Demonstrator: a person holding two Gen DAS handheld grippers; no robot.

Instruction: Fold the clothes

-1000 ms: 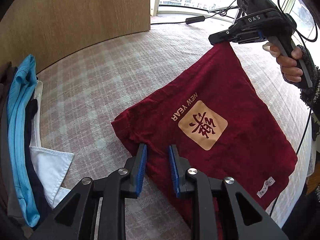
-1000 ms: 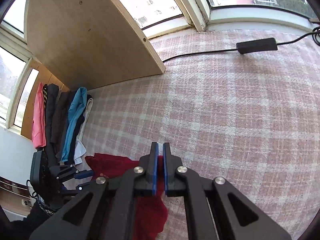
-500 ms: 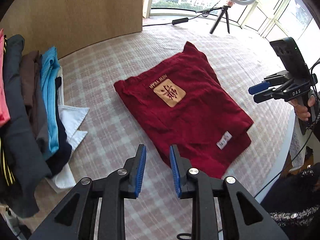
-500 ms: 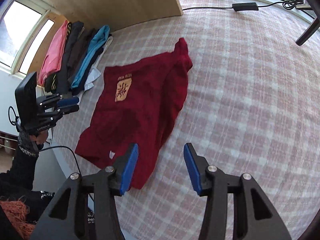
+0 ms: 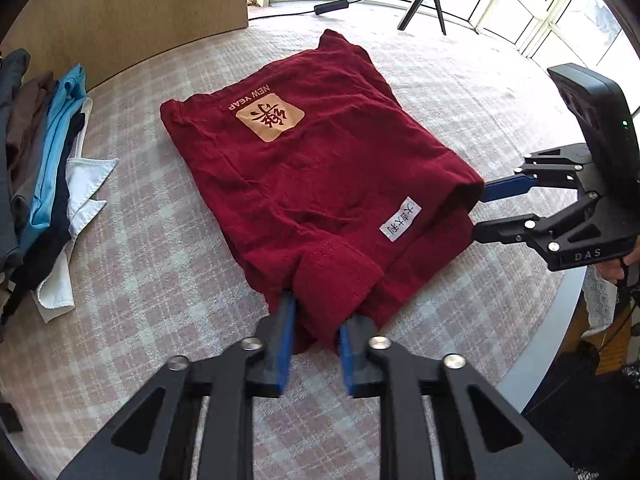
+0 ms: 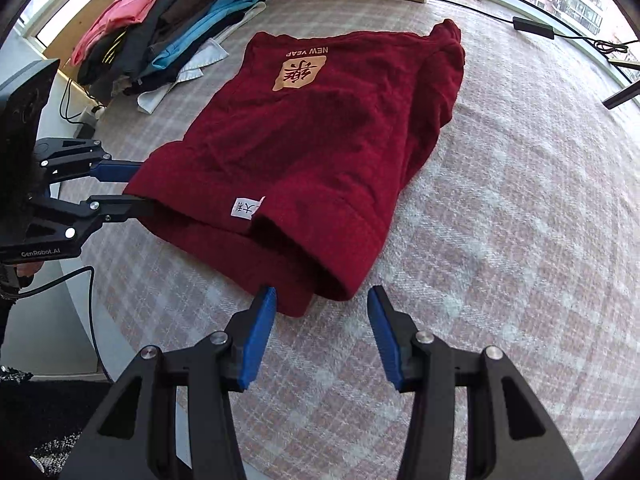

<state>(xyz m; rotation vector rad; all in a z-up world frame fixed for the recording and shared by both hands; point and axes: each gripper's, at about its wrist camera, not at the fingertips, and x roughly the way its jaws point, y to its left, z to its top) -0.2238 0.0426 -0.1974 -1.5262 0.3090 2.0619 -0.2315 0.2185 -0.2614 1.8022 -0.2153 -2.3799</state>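
At the far left, a pile of folded clothes in blue, brown, dark and pink is seen lying on the checked cloth that covers the table, with a white garment spread at its near end. A wooden panel is set upright behind the pile.

The red shirt is laid flat in the middle of the checked cloth, already folded narrow, apart from the pile. Its gold square print and the words NEW YEAR are turned towards the far end, and a small white label is sewn near the close end.

The left gripper is pointed steeply down at the shirt's near left corner. A thick fold of the hem is caught between its blue pads and fills the gap between them, so the shirt is gripped there.

To the right, the right gripper is held at the shirt's other near corner by a hand of which only a little is seen. Its jaws are parted. In the right wrist view the corner of the hem is seen between them: the left pad is just at the cloth and the right pad is clear of it, so nothing is gripped.

Beyond the shirt, a black cable with an adapter and a tripod are seen by the windows.
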